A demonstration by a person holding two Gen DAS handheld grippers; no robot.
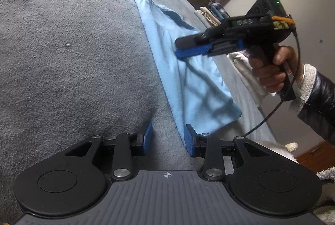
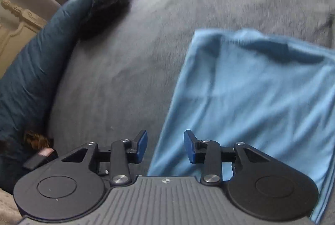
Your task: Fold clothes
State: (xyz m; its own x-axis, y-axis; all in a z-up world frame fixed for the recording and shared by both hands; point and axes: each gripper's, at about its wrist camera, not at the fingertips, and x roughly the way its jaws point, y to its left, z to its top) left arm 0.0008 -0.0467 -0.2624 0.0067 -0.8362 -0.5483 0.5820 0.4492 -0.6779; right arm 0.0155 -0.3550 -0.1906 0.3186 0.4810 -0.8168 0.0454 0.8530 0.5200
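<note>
A dark blue puffy jacket lies along the edge of the grey blanket, with a black fuzzy garment at its far end — both well apart from the light blue garment, which lies partly folded on the blanket. Beyond it sits a heap of white cloth. A hand in a black sleeve holds the right gripper above the blue fabric, jaws parted and gripping nothing. The left gripper hovers at the garment's near corner — jaws partly apart, empty.
</note>
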